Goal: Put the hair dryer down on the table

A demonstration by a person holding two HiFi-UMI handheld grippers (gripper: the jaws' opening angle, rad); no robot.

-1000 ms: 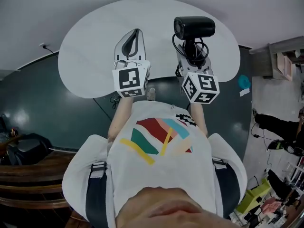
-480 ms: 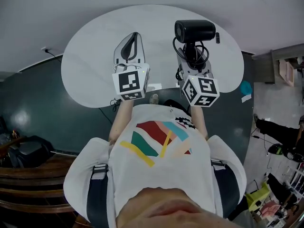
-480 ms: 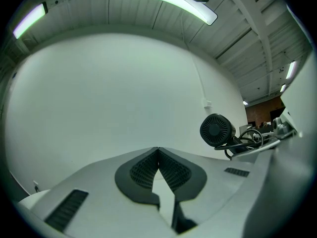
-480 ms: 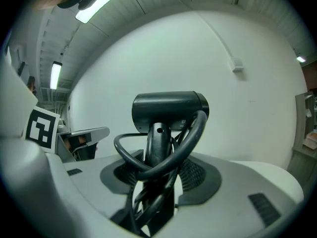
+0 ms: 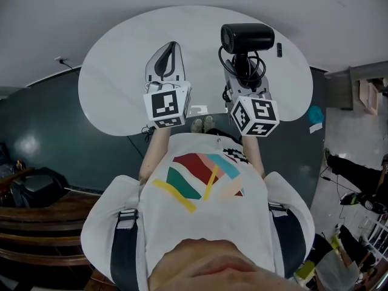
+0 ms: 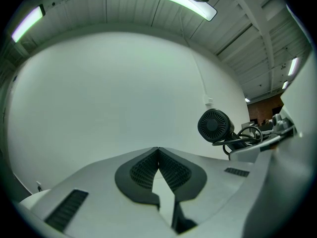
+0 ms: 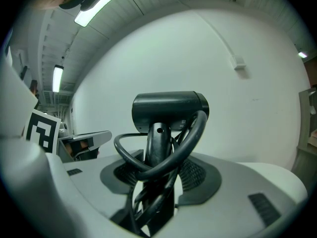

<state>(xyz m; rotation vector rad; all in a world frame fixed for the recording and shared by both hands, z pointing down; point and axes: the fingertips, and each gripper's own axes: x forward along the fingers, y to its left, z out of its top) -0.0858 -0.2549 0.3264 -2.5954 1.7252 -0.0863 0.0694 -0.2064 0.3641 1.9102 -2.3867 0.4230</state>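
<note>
Jaws of the right gripper [image 5: 244, 77] squeeze the black hair dryer [image 5: 247, 36] by its handle, over the white table [image 5: 118, 71]. The left gripper [image 5: 171, 46] is pinched closed, empty.

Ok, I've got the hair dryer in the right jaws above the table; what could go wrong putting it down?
The cord loops round the handle and runs down between the jaws of the right gripper, so on release it may snag and drag the hair dryer along. The grip is on the handle alone, with the bulky head at the far end; it may tip or roll once it meets the table.
</note>
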